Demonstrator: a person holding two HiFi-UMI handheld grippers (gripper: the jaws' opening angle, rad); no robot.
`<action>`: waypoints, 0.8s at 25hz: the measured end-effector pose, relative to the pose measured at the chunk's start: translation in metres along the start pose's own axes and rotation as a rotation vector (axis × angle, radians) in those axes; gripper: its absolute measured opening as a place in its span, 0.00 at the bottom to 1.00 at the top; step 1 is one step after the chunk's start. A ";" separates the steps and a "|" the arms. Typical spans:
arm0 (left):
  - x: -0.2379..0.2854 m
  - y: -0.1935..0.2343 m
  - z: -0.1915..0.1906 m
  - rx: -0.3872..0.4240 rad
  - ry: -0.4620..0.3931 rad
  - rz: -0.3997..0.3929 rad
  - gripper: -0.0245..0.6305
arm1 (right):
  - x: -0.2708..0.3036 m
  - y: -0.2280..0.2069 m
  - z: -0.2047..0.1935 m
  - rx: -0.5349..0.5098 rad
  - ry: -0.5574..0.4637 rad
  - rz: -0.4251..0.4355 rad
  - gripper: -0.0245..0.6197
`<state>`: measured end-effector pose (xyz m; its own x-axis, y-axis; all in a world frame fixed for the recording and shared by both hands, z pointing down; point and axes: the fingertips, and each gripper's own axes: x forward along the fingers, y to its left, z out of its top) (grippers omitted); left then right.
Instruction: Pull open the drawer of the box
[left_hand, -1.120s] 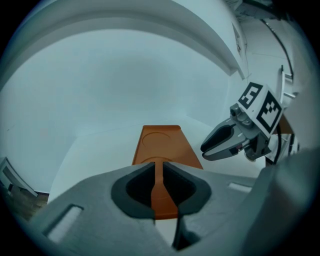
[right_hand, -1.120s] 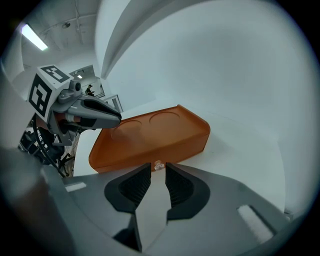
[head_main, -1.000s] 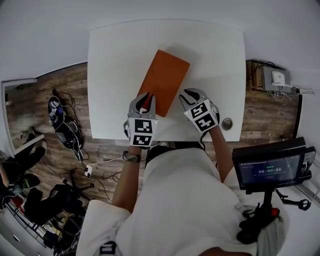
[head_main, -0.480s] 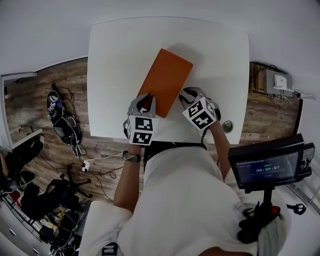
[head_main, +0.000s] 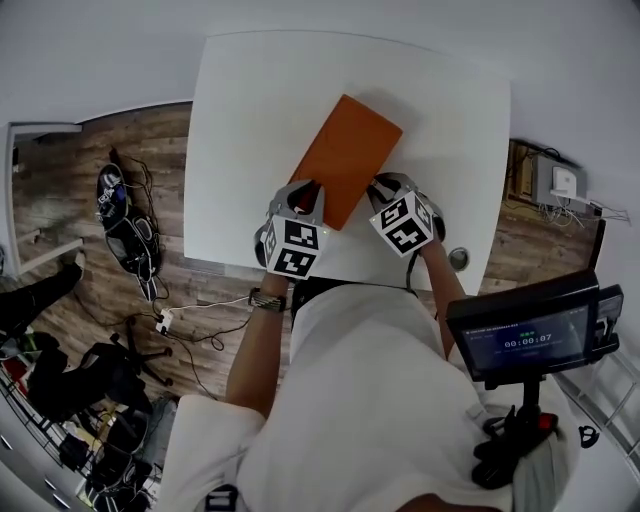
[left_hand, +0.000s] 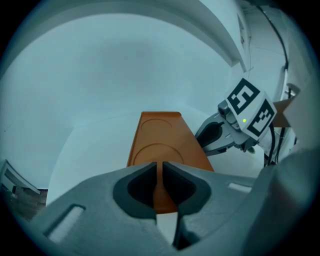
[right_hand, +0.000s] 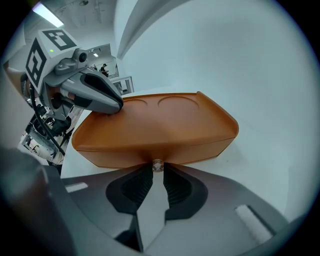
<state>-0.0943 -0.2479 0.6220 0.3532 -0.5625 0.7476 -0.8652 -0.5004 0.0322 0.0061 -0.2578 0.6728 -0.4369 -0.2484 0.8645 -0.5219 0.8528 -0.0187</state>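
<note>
Your right gripper (right_hand: 157, 174) jaws are closing round the drawer knob (right_hand: 157, 165), not yet clamped. Your left gripper (left_hand: 161, 172), jaws together, rests on the box (right_hand: 160, 125). Clamp fully, then pull straight.

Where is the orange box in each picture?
Head view: the orange box lies slanted, upper middle.
Left gripper view: the orange box is in the centre, seen end-on, running away from the camera.
Right gripper view: the orange box spans the middle, its small knob nearest the camera.
Shared landmark: the white table beneath it.

The orange box (head_main: 345, 160) is showing a smooth, matt, seemingly plastic skin; its knob (right_hand: 157, 165) is glinting glassy-clear; the white table (head_main: 250, 120) is looking smooth and matt.
</note>
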 end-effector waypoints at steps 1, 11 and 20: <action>0.000 0.000 0.000 0.001 -0.002 0.004 0.10 | 0.000 0.000 -0.001 -0.007 0.004 -0.002 0.15; 0.001 -0.009 0.005 0.016 -0.007 0.005 0.10 | -0.006 -0.005 -0.006 -0.042 0.011 0.003 0.14; 0.012 0.004 0.011 0.022 0.010 -0.003 0.09 | 0.002 -0.017 0.004 -0.029 0.011 0.033 0.14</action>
<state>-0.0894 -0.2639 0.6240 0.3523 -0.5543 0.7541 -0.8560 -0.5166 0.0201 0.0111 -0.2742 0.6731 -0.4451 -0.2152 0.8692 -0.4859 0.8734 -0.0326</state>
